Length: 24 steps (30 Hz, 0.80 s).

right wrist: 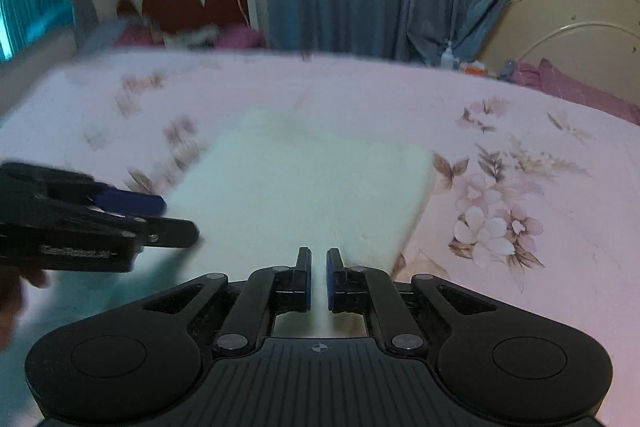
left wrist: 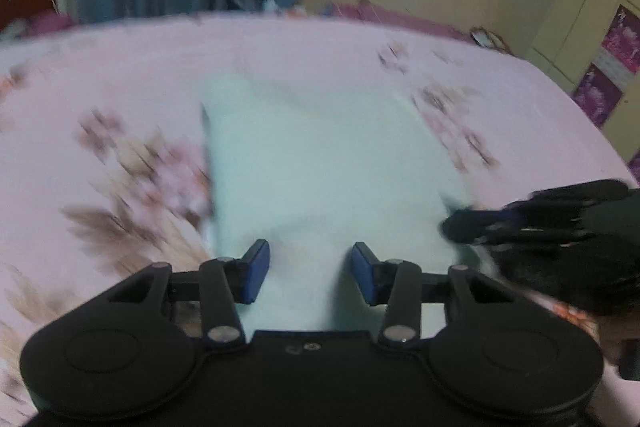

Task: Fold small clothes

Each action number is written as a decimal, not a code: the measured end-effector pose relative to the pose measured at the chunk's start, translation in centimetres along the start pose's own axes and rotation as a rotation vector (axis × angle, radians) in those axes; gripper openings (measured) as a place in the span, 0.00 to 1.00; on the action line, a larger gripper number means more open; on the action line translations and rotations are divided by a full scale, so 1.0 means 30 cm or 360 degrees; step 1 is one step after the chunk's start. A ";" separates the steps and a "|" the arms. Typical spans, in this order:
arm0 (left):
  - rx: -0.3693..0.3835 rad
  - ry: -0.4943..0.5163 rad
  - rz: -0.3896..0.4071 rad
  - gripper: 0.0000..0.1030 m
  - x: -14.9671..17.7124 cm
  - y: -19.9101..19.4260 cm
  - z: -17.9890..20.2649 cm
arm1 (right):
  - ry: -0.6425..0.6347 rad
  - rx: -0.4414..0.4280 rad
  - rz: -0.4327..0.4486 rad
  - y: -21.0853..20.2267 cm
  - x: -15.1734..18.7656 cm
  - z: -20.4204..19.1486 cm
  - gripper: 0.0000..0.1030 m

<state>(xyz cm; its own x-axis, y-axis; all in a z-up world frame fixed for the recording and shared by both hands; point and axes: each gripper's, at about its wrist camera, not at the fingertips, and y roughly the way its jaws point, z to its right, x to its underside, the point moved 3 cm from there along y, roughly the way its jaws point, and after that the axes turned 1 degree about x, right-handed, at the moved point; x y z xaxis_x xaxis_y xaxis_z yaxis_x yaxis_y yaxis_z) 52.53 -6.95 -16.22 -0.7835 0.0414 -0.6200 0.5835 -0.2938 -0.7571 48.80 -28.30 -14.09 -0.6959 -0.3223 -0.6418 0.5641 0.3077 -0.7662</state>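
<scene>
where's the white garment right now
The white garment lies flat on the floral bedsheet, mid-frame in both wrist views, ahead of the right gripper, with the left gripper over its near edge.

- The left gripper [left wrist: 310,271] points forward and a bit down. Its two blue pads [left wrist: 254,271] sit far apart, so there is a wide gap between them.
- The right gripper [right wrist: 318,279] also points forward and a bit down. Its two fingers [right wrist: 303,281] are close together, with only a thin gap left.
- The two grippers are side by side, near each other.
</scene>
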 end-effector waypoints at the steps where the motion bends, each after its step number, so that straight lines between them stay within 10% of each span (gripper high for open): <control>1: -0.0025 0.0033 0.0010 0.42 0.017 0.004 0.013 | 0.0010 0.0000 0.0021 0.003 0.023 0.013 0.04; 24: -0.0152 0.0088 -0.0004 0.42 0.237 -0.149 0.133 | -0.0086 -0.0137 -0.0083 -0.182 0.230 -0.064 0.05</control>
<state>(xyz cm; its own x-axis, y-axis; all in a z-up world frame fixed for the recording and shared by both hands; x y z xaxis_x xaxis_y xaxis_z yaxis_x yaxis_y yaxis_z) 43.49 -9.16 -16.43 -0.7736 0.0953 -0.6265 0.6014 -0.2014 -0.7732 40.07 -30.49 -14.26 -0.6972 -0.3868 -0.6037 0.4860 0.3640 -0.7945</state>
